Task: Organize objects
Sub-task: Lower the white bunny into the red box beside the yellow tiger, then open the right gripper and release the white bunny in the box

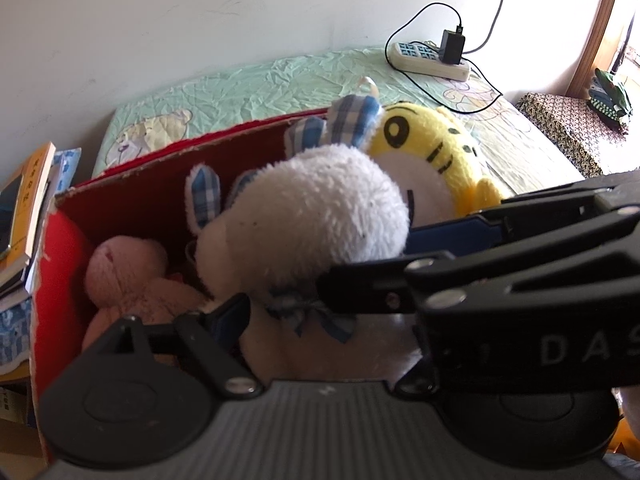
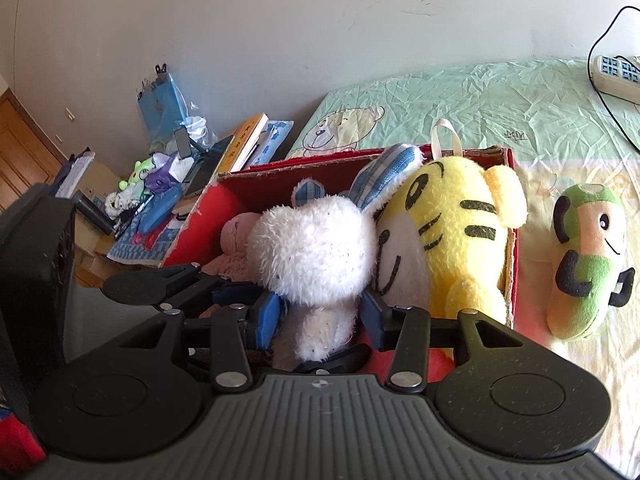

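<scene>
The fluffy white plush rabbit (image 2: pixel 316 248), with blue-checked ears, is sitting upright in the red cardboard box (image 2: pixel 208 216), squeezed between a pale pink teddy (image 1: pixel 128 280) and a yellow striped tiger plush (image 2: pixel 452 236). The right gripper (image 2: pixel 322 312) is straddling the rabbit's body, blue pads just beside the fur, jaws apart. The left gripper (image 1: pixel 320 276) is standing wide around the rabbit's neck, not pressing. A green bean-shaped plush (image 2: pixel 584 264) is lying outside on the crinkled mint bedsheet (image 2: pixel 480 96).

"DAS" on the right gripper (image 1: pixel 568 300)
</scene>
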The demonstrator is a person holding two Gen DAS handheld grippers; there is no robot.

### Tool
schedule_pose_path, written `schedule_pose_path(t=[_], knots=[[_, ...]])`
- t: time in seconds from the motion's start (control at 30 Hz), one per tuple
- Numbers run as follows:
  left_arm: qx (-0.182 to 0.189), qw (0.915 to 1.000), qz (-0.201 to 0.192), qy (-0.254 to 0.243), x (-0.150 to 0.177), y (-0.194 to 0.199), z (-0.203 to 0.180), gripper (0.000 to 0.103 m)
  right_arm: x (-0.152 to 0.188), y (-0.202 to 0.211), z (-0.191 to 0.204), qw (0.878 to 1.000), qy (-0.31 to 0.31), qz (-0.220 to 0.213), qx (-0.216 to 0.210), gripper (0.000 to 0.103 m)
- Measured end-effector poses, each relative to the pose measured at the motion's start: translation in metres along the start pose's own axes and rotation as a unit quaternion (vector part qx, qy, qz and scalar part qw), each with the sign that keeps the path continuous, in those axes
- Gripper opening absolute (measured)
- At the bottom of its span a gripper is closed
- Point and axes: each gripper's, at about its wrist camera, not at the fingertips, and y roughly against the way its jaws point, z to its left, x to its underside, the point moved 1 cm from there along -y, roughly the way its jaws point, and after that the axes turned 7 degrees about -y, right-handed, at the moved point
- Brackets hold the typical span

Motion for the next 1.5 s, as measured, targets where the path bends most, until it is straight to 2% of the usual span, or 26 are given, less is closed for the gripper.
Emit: schedule_pose_path(t=[0.23, 0.53, 0.87, 1.3, 1.33, 1.37, 1.5], knots=[[-0.003, 0.9999, 0.009, 0.014, 0.000, -0.004, 0.003, 0.088, 0.000, 0.003, -0.004, 1.000, -0.024, -0.009, -0.006, 0.048], [-0.005, 0.9995, 0.017, 0.024, 0.001, -0.007, 0.004, 0.092, 0.005, -0.005, -0.006, 1.000, -0.027, 0.002, 0.008, 0.044], [-0.011, 0.9993, 0.023, 0.026, 0.002, -0.008, 0.003, 0.094, 0.009, 0.001, -0.013, 0.999, -0.040, 0.005, -0.002, 0.044], [-0.015, 0.9984, 0.041, 0.037, 0.003, -0.011, 0.003, 0.097, 0.015, 0.004, -0.009, 1.000, -0.019, -0.012, 0.015, 0.039], [-0.016, 0.9983, 0.042, 0.037, 0.003, -0.012, 0.003, 0.100, 0.015, 0.005, -0.009, 1.000, -0.019, -0.013, 0.016, 0.039], [-0.023, 0.9980, 0.045, 0.037, 0.003, -0.012, 0.002, 0.103, 0.016, 0.005, -0.009, 1.000, -0.018, -0.015, 0.017, 0.039], [-0.032, 0.9979, 0.045, 0.032, 0.003, -0.011, 0.001, 0.102, 0.017, 0.007, -0.010, 0.999, -0.020, -0.018, 0.017, 0.039]])
